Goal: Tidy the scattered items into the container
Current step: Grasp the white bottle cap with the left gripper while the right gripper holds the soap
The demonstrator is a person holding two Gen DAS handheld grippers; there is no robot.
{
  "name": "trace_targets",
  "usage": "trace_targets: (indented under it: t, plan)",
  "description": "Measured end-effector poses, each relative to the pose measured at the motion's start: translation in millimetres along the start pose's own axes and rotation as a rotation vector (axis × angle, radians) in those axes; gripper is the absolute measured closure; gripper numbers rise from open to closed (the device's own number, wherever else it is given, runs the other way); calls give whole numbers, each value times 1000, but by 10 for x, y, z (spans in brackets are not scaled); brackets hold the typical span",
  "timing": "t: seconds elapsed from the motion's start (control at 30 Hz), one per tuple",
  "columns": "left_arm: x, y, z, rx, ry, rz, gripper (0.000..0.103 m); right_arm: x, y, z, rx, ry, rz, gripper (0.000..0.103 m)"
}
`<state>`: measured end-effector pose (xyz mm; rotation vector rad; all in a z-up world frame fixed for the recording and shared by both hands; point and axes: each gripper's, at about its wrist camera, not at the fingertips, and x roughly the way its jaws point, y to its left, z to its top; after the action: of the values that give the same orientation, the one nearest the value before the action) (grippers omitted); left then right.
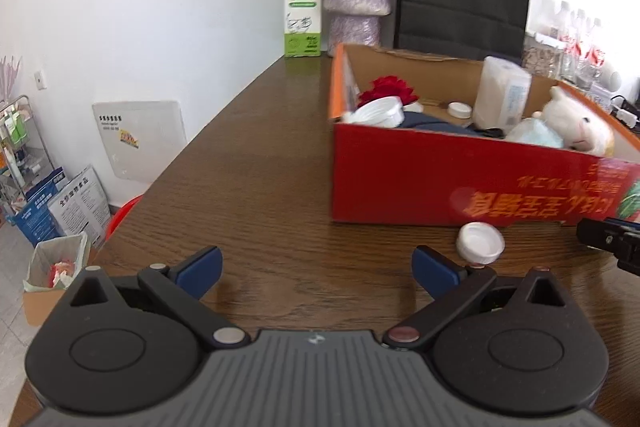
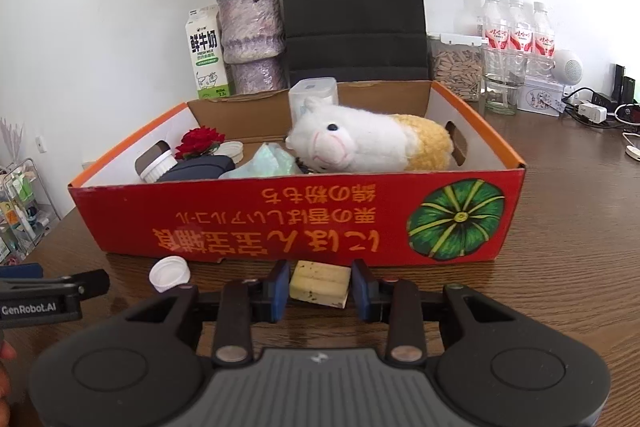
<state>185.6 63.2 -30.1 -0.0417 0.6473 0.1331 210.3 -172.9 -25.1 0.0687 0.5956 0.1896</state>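
A red cardboard box stands on the wooden table and holds a plush alpaca, a red flower, a brush, a tissue pack and other bits. In front of it lies a yellowish sponge block, and my right gripper is shut on it, a blue pad against each side. A white cap lies on the table by the box's front wall. My left gripper is open over bare wood, just left of that cap.
Behind the box stand a milk carton, a vase of dried roses, a black paper bag, water bottles and a seed jar. Cables and chargers lie at the far right. The table's left edge drops to floor clutter.
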Motion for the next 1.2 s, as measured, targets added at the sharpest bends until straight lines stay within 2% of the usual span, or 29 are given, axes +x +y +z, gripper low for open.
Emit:
trace_targets:
  t: [0.3, 0.5, 0.67, 0.9, 1.0, 1.1, 1.13, 1.17, 1.2]
  plan:
    - [-1, -465, 33, 56, 0, -52, 0, -44, -247, 5, 4, -3, -9, 71]
    - [75, -703, 58, 62, 19, -58, 0, -57, -378, 5, 14, -3, -14, 71]
    - [162, -798, 73, 48, 47, -54, 1, -65, -410, 0, 11, -5, -12, 71]
    - [205, -853, 79, 29, 37, -32, 4, -53, -385, 2, 11, 0, -11, 71]
    - [197, -854, 82, 26, 29, -31, 12, -51, -373, 2, 9, 1, -11, 71]
    - [176, -862, 81, 29, 12, -33, 29, -47, -365, 1, 10, 3, -10, 71]
    - [164, -863, 80, 31, 4, -36, 42, -46, -364, -1, 10, 4, -8, 71]
    - [150, -865, 77, 32, -4, -39, 63, -45, -363, -1, 10, 4, -8, 71]
    - [136, -866, 73, 30, -10, -44, 74, -45, -362, -1, 10, 4, -9, 71]
